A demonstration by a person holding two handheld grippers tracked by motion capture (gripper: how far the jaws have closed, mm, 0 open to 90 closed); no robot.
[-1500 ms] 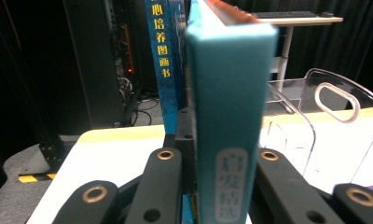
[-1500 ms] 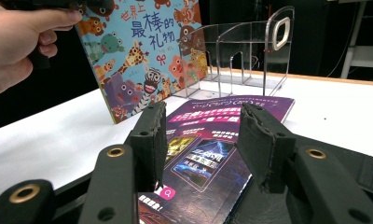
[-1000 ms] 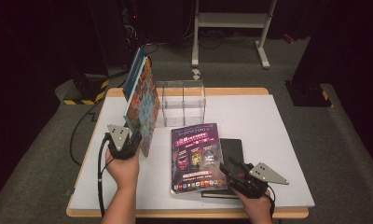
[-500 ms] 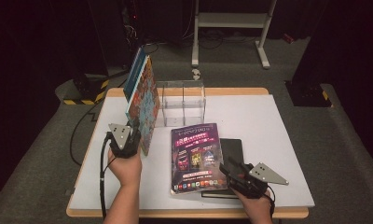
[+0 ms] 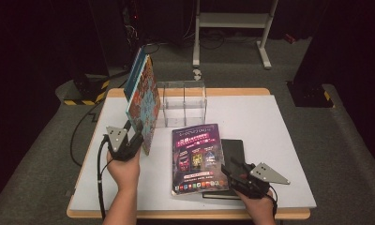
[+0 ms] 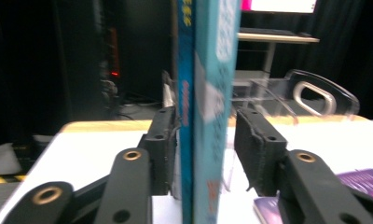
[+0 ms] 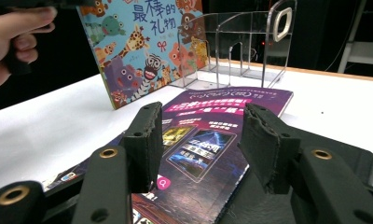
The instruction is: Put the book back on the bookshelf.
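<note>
1. Standing upright at about ten o'clock on the white table (image 5: 270, 140), the picture book (image 5: 143, 101) is leaning a little toward the clear acrylic rack (image 5: 183, 101) just beside it.
2. The left gripper (image 5: 131, 140) is staying at the book's near bottom edge; its jaws have just been opening. The book's spine (image 6: 208, 116) is sitting between them, the left pad (image 6: 165, 140) touching or nearly touching, the right pad (image 6: 257, 144) standing apart.
3. At six o'clock, the purple magazine (image 5: 197, 157) is lying flat, partly over a black notebook (image 5: 235, 150).
4. The right gripper (image 5: 232, 172) is hovering at the magazine's near right corner, at about five o'clock, jaws spread and pinching nothing.
</note>
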